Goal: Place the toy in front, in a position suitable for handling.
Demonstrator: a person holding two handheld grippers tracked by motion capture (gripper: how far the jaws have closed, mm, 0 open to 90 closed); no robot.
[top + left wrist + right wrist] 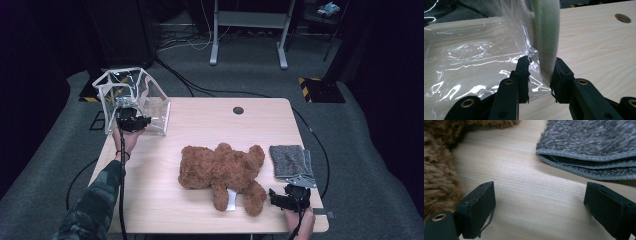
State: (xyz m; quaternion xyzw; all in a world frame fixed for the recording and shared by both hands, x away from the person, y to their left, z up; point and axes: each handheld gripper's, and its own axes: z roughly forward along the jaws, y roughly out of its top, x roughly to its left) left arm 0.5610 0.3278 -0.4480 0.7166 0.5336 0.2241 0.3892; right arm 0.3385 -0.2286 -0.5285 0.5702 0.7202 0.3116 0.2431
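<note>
- Nearest the high camera, the right gripper (289, 199) rests at the table's (165, 200) near right corner, jaws spread wide over bare wood and gripping nothing.
- Just left of those jaws lies the brown teddy bear (220, 170), long axis running left to right across the table; the folded grey cloth (589, 142) sits just beyond them, to the right.
- At the far left corner, the left gripper (540, 72) has the clear bag's (131, 97) white fabric edge strip (546, 37) between its jaws; the right pad touches it, and a gap shows on the left.
- Bear and bag are well apart, so the right hand is much nearer the bear.
</note>
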